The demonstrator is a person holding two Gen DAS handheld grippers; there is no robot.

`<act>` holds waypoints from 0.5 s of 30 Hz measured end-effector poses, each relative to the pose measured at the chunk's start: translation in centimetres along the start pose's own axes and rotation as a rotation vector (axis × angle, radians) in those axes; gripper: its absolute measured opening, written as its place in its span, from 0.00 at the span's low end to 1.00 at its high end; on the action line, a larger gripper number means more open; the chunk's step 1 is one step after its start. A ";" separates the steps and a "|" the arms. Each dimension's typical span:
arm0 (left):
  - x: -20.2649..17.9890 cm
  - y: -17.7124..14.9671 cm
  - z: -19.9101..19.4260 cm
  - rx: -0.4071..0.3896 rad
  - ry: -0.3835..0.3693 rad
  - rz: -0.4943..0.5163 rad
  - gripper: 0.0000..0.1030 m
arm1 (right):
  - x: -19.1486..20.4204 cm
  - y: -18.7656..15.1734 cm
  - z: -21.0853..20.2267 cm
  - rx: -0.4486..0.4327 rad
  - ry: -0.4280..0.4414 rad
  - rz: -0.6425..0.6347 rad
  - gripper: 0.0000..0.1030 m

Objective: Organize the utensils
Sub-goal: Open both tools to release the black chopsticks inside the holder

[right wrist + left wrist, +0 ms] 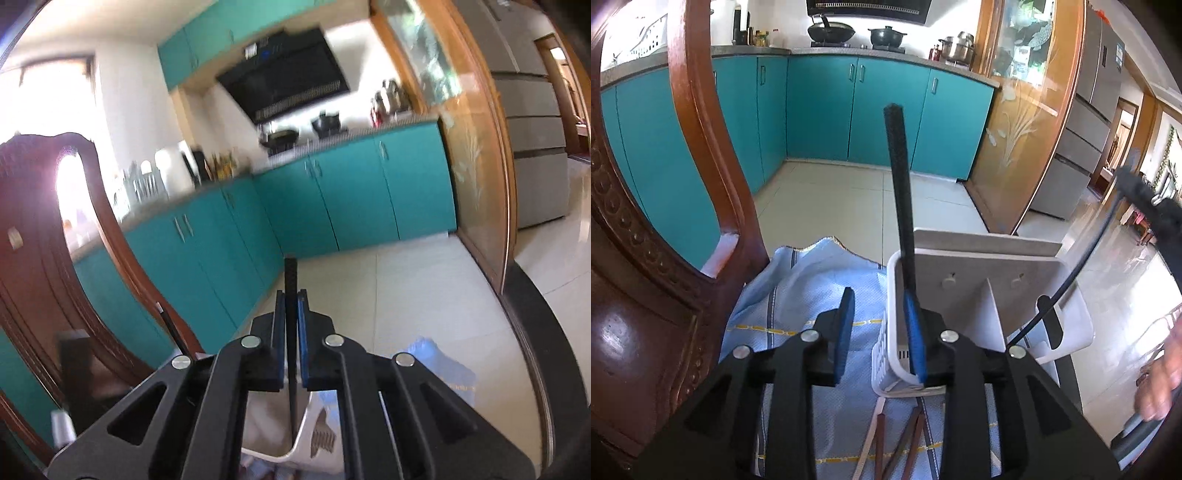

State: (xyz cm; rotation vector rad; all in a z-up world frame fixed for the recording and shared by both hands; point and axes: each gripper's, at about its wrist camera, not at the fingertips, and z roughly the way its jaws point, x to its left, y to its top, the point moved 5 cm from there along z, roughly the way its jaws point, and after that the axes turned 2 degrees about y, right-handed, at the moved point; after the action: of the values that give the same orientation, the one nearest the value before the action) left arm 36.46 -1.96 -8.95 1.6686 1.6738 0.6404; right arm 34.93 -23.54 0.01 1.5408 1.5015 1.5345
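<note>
black utensil handle (899, 177) stood upright in white caddy (1071, 328); left gripper (882, 336) spread wide, right gripper (291, 325) clamped a black stick (290, 280).

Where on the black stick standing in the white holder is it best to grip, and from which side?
Probably the textured upper shaft of the black stick, above the white holder rim, approached horizontally from the near side. It stands almost upright and its lower end sits inside the holder.
</note>
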 end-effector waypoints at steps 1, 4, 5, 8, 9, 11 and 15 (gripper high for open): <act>0.0 0.1 -0.2 -0.014 -0.002 -0.003 0.28 | 0.0 0.1 -0.5 -0.013 0.006 -0.005 0.07; 0.2 0.5 -1.1 -0.056 0.000 -0.009 0.28 | 0.2 -0.6 -1.3 -0.011 0.027 -0.037 0.07; 0.2 0.7 -1.4 -0.063 0.000 -0.011 0.28 | 0.3 -1.0 -1.3 0.000 0.027 -0.055 0.07; 0.6 0.7 -2.3 -0.081 -0.007 -0.022 0.28 | 0.6 -2.5 -1.9 0.035 0.016 -0.107 0.07; 0.8 0.5 -2.7 -0.085 -0.009 -0.026 0.28 | 0.7 -2.8 -2.3 0.043 0.021 -0.122 0.07; 1.2 0.2 -3.5 -0.094 -0.007 -0.025 0.28 | 0.8 -3.0 -3.4 0.045 0.017 -0.151 0.07; 2.2 -1.1 -5.2 -0.109 0.015 -0.017 0.30 | 0.5 -4.0 -5.7 0.053 0.028 -0.165 0.11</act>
State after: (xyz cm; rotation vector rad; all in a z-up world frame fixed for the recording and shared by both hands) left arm 31.97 0.78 -6.64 1.5745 1.6322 0.7247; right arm 28.24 -23.93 -1.98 1.3915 1.6530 1.4376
